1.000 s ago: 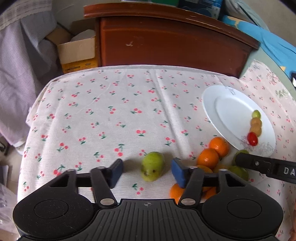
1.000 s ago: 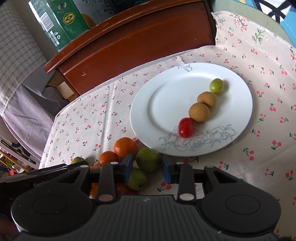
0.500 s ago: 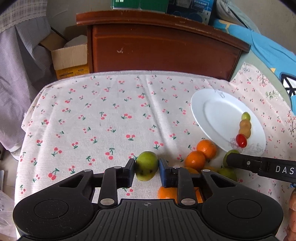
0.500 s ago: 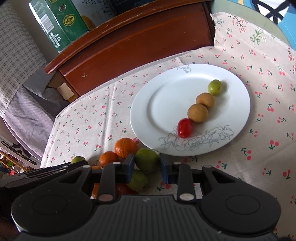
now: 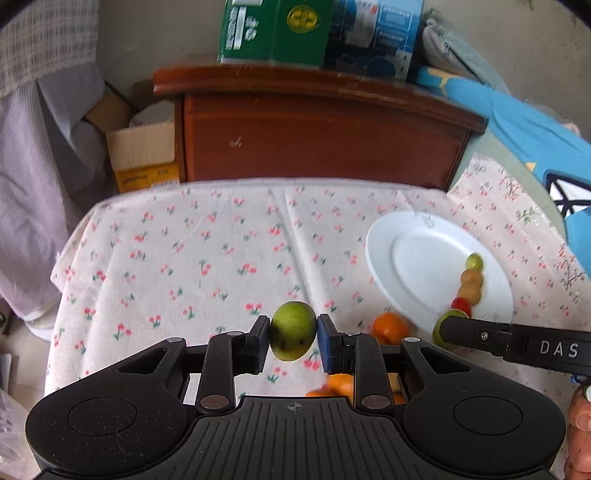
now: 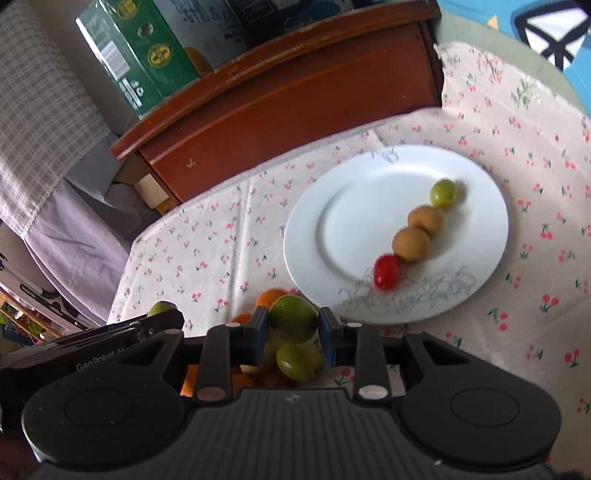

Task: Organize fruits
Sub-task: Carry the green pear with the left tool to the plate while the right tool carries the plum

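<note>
In the left wrist view, the left gripper's [image 5: 293, 338] black body covered the lower frame and hid most of the orange fruits [image 5: 341, 384] behind its right finger; only slivers showed. The right gripper's finger [image 5: 517, 345] crossed the lower right, covering most of a green fruit [image 5: 445, 323] and the white plate's [image 5: 417, 258] near rim. The green carton [image 5: 273, 31] was cut off by the top edge, its print blurred. In the right wrist view, the right gripper [image 6: 293, 332] hid part of the fruit pile [image 6: 295, 360], and the left gripper's body [image 6: 96, 347] covered all but the top of a green fruit [image 6: 160, 308].
</note>
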A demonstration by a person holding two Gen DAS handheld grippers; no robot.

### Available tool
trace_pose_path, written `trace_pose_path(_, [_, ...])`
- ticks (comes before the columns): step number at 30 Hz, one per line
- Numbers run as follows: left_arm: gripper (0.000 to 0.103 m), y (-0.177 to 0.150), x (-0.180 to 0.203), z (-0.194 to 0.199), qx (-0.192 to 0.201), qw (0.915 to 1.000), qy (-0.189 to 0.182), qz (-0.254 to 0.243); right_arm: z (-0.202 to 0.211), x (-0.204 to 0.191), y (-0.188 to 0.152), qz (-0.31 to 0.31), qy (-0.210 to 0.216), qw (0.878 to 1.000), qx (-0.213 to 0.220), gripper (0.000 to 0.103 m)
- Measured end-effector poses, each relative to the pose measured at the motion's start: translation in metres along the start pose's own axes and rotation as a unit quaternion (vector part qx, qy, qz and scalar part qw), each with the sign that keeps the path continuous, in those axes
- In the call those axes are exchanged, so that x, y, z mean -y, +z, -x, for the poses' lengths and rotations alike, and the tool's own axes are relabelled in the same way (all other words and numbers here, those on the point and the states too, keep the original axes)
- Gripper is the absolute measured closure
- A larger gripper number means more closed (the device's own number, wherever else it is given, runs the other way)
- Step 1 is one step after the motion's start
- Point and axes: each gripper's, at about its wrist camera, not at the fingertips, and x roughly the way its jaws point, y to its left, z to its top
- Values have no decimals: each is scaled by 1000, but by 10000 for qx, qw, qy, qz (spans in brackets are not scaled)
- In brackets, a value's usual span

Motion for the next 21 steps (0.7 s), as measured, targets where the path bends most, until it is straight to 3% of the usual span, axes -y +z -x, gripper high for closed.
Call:
trace_pose_path(9, [78, 16, 15, 7, 281, 9992, -263, -104, 27, -2, 26, 27, 104, 9990, 423, 73])
trace_pose_path(21, [78, 40, 37, -6, 446, 9961, -742, -197, 35, 19, 63, 133, 64, 9982, 578, 73])
